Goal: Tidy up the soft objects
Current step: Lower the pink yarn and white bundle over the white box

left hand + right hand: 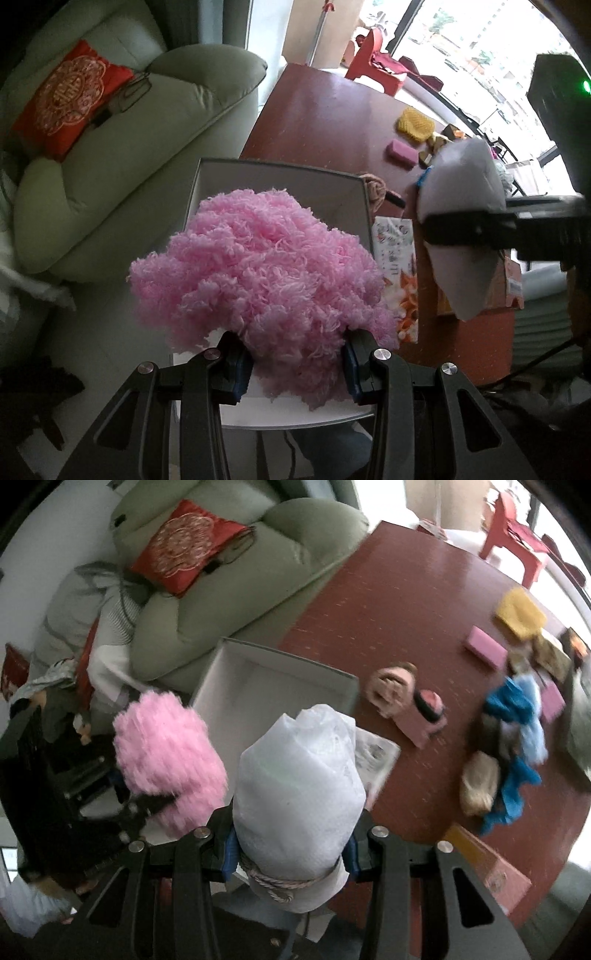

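Pink fluffy bundle (255,273) clamped in left tool (295,369), hanging over open white box (332,192) at worktop (332,118) edge. White wrapped bundle (299,790), cord-tied, gripped in right tool (291,853) just beside it. Other soft bits lie further along; green sofa (147,147) behind.

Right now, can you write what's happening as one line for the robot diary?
left gripper: shut on pink fluffy yarn bundle | right gripper: shut on white foam roll | white box: empty, below both | step: carrying
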### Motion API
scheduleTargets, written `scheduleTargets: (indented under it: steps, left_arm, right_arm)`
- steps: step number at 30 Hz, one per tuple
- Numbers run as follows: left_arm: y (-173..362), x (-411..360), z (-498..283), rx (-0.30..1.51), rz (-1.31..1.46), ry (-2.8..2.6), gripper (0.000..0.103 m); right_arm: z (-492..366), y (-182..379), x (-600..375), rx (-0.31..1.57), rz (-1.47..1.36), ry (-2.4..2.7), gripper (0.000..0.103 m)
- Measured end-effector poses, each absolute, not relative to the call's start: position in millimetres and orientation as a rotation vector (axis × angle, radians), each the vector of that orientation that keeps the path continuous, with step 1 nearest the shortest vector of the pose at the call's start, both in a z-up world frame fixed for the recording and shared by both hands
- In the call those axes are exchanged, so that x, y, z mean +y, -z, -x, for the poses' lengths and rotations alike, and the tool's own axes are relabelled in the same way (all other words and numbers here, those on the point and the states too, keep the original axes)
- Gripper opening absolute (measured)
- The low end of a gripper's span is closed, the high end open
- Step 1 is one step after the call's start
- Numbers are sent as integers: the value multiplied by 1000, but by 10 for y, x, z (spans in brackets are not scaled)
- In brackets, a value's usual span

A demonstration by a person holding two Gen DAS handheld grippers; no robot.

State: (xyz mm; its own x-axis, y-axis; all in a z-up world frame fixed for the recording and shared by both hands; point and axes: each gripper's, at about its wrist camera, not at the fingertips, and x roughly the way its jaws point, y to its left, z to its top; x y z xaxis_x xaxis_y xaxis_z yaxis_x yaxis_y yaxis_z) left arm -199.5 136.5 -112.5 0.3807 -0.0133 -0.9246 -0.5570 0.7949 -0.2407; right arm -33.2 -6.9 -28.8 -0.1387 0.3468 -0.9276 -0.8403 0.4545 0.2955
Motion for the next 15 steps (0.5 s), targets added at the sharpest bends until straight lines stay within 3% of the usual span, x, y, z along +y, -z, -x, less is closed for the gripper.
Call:
scheduleTargets:
  steps: [15]
  left_arm:
    - [1397,1433,1954,1220,577,-353,41]
  right_arm:
    - [522,384,577,1331,537,-1130,47]
